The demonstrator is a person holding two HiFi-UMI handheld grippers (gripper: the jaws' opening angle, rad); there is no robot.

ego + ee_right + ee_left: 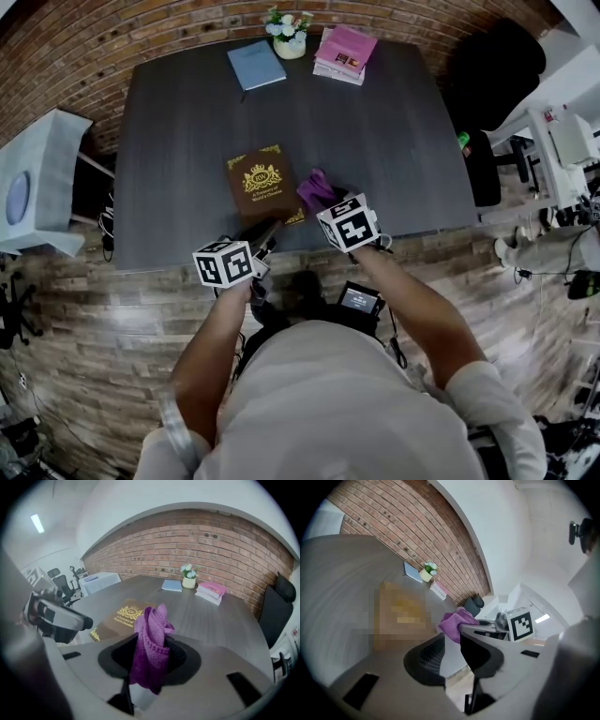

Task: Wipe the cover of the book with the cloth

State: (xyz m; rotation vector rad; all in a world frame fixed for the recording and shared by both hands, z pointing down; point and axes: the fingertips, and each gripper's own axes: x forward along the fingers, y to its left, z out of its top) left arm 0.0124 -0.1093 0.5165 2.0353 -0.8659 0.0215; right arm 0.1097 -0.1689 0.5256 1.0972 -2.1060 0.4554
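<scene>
A brown book (264,183) with gold print lies flat near the front edge of the dark table (187,122); it also shows in the right gripper view (123,616). My right gripper (323,199) is shut on a bunched purple cloth (315,190) just right of the book, above the table's front edge. The cloth (150,644) stands up between that gripper's (150,654) pads. My left gripper (262,234) hovers at the book's near corner; its jaws (452,644) stand apart with nothing between them. The cloth (457,623) shows beyond them.
At the table's far edge lie a blue book (256,64), a small flower pot (289,37) and a stack of pink books (344,52). A black chair (497,66) stands at the right, a white cabinet (37,178) at the left.
</scene>
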